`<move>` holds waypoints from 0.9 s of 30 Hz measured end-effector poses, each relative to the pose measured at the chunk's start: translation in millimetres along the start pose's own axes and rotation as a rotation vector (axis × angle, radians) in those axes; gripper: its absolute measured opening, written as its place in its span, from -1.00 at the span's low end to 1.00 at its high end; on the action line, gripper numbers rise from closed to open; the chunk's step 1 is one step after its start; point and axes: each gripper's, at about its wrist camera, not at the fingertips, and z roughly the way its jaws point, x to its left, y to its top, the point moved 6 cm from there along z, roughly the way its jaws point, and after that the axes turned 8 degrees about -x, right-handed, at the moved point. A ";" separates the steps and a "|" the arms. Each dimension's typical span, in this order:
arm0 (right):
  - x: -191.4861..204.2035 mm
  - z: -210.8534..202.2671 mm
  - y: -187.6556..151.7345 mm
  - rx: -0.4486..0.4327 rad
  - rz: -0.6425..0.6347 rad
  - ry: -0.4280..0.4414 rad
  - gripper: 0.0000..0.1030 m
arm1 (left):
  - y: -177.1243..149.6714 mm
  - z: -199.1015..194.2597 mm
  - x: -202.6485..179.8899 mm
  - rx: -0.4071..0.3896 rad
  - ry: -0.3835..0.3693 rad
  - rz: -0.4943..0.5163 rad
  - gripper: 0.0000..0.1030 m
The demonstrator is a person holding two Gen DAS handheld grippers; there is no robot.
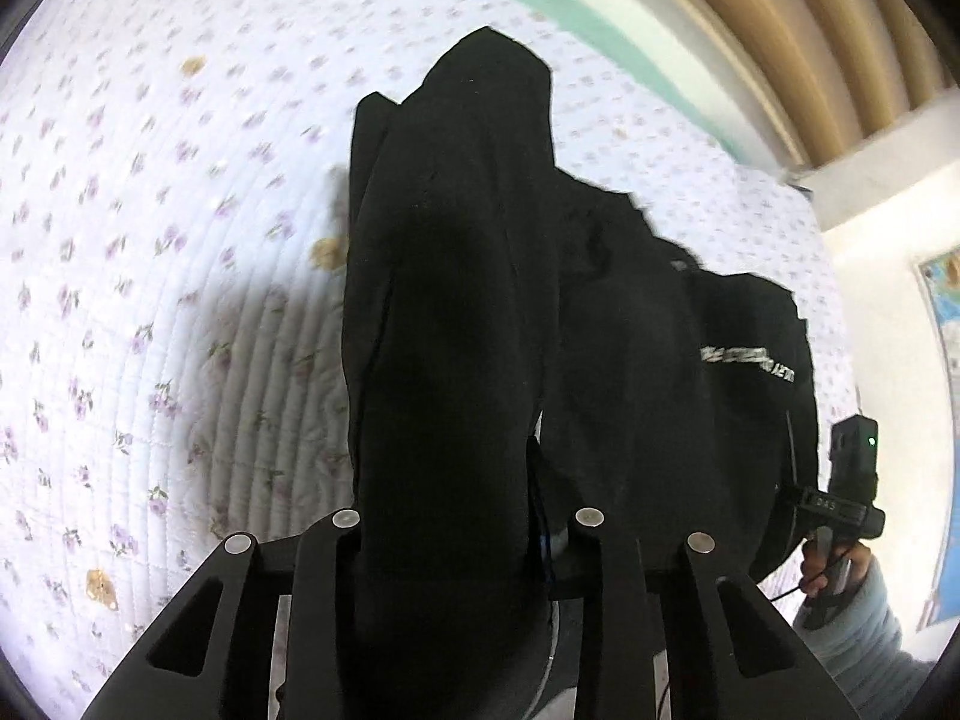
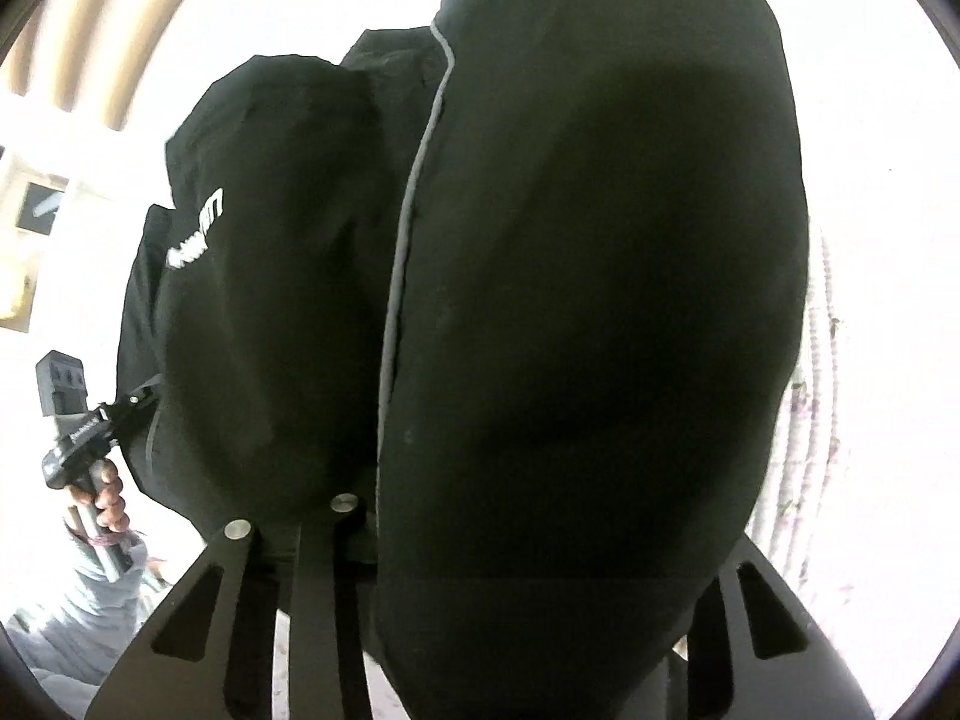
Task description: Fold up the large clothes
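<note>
A large black garment [image 1: 456, 300] with white lettering hangs in the air between my two grippers, above a quilted floral bedspread [image 1: 150, 240]. My left gripper [image 1: 468, 534] is shut on one end of it; black cloth drapes over the fingers and hides the tips. My right gripper [image 2: 510, 540] is shut on the other end of the garment [image 2: 570, 300], whose cloth with a grey piping line fills that view. The right gripper also shows at the right in the left wrist view [image 1: 846, 498], and the left one at the left in the right wrist view [image 2: 78, 414].
The bedspread has a mint green border [image 1: 570, 18] at its far side. Beige curtains [image 1: 780, 30] hang behind the bed. A white wall with a colourful poster [image 1: 948, 390] is at the right.
</note>
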 end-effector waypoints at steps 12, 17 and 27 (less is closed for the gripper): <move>58.6 -40.6 -10.2 -0.050 -0.062 0.169 -0.22 | 4.1 -61.3 -61.6 -0.056 -0.096 0.151 -0.38; 81.9 -71.9 -25.0 -0.077 -0.096 0.211 -0.22 | -7.4 -107.7 -71.0 -0.094 -0.109 0.156 -0.39; 123.4 -206.8 -121.1 -0.157 -0.199 0.267 -0.22 | -71.7 -233.5 -100.7 -0.202 -0.112 0.210 -0.39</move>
